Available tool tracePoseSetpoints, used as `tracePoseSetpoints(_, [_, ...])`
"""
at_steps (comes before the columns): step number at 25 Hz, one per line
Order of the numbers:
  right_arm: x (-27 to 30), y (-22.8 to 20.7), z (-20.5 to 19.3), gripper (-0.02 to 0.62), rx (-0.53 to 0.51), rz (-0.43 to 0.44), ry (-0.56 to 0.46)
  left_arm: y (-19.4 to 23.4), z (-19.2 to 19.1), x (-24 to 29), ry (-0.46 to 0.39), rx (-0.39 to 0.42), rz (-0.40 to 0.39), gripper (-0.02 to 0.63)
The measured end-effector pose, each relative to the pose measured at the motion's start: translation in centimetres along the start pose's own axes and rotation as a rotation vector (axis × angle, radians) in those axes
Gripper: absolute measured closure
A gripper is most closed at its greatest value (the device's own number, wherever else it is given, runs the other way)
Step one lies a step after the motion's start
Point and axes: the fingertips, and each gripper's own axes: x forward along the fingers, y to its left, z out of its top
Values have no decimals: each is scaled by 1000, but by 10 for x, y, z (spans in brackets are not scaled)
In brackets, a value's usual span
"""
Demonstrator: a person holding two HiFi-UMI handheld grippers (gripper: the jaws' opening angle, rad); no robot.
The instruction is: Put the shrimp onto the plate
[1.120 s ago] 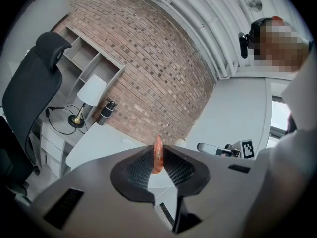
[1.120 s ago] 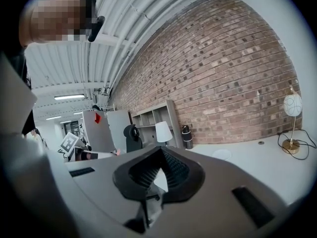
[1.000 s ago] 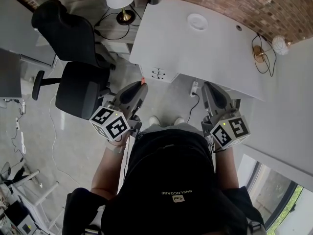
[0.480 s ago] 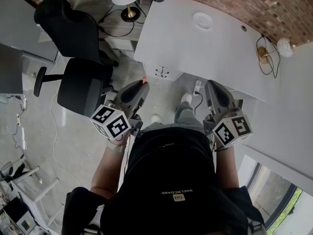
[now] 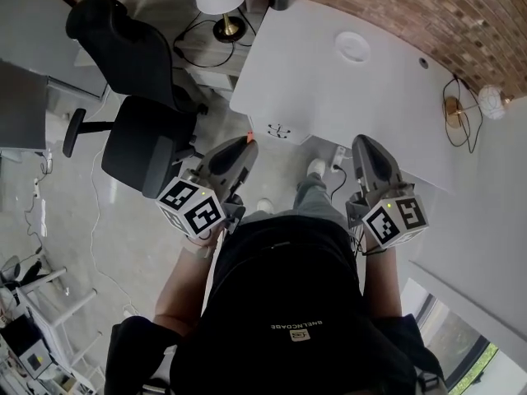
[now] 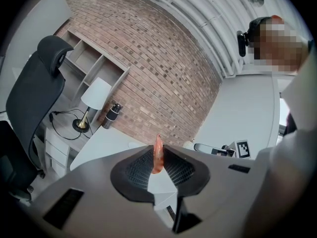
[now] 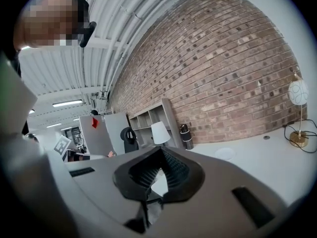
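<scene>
Head view, left tool [image 5: 247, 144]: clenched on the shrimp [image 5: 249, 135], which is held in the air just off the near edge of the desk [image 5: 313, 89].
Head view, right tool [image 5: 363, 141]: held roughly level beside the left one, also near the desk's near edge.
Head view, plate [image 5: 352, 46]: white and bare, on the far part of the desk near the brick wall, well apart from both tools.
Left tool view, grip: the orange shrimp [image 6: 157, 155] stands upright, pinched between the pad tips, with its end poking out past them.
Right tool view, state: jaws drawn together with nothing between them. The plate [image 7: 225, 153] shows ahead on the desk.
Step in hand: most likely carrying the shrimp toward the plate. It has not been placed yet.
Next move calls for: reaching the left tool forward across the desk until the shrimp is over the plate, lowering it close, then letting go.
</scene>
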Motion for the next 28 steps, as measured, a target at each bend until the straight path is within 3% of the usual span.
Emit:
tracePoseSetpoints(17, [66,-94,41,594,31,60,16,8,29,101,-3,1,66,543])
tracePoseSetpoints(28, [75,-182,71,594,91,61,18,-8,40,186,3,-10,98,543])
